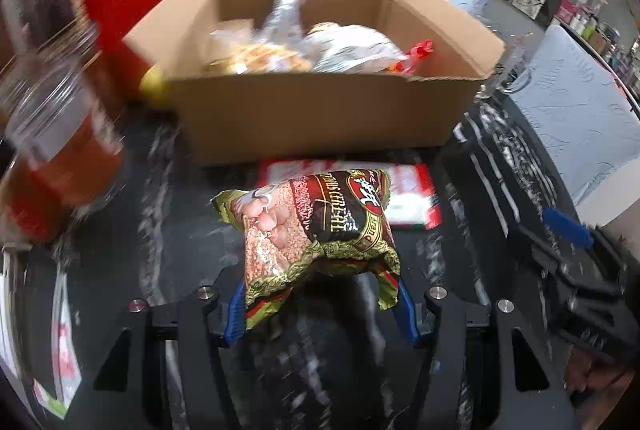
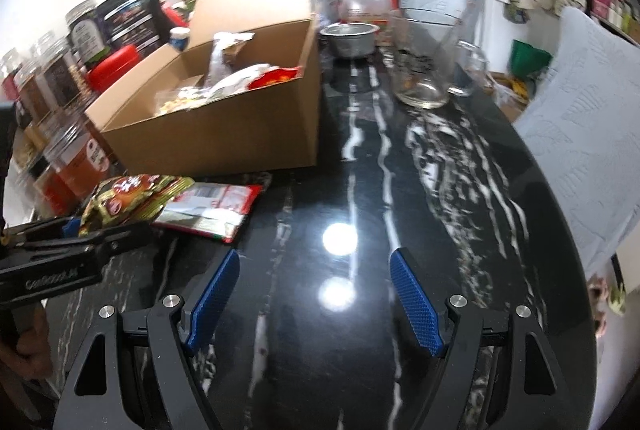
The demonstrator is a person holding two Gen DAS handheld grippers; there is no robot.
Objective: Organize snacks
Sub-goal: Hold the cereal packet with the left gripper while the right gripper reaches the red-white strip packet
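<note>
Pinching the green-and-red snack packet [image 1: 316, 230] by its lower end, my left gripper [image 1: 320, 306] holds it off the black marble table [image 2: 400, 189], tilted down, in front of the open cardboard box [image 1: 320, 109] holding other snacks, above a flat red-and-white packet [image 1: 412, 197]. My right gripper [image 2: 316, 298] hangs angled down over bare tabletop, blue pads [image 2: 416, 302] spread, nothing between them. Jars [image 2: 76, 157] stand left of the box, a glass jug [image 2: 424, 69] to its right.
</note>
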